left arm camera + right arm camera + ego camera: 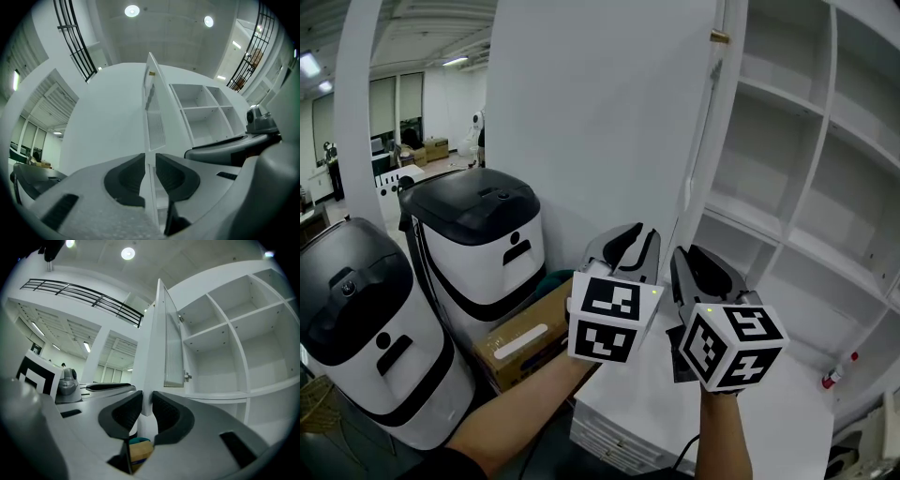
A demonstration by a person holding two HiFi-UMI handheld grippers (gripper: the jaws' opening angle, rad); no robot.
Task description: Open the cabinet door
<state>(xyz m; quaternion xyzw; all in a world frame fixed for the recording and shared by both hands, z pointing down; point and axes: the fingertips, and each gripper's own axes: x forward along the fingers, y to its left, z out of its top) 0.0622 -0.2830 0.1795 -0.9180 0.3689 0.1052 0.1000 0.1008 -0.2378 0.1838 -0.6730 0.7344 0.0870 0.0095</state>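
Clamping with the left gripper [626,239] near six o'clock, jaws pinched onto the thin free edge of the cabinet door [600,112], that white panel filling ten to twelve o'clock. Clamping likewise just to the right with the right gripper [694,262], jaws closed on the same edge. Judging by the shelves [787,187] laid bare from one to four o'clock, mostly done: only a last bit of swing, if any, and letting go left.

Your head camera looks steeply down on the left hand-held gripper [639,234] and right hand-held gripper [682,255]; their own cameras face closely along the jaws. All three share the cabinet door [600,122].
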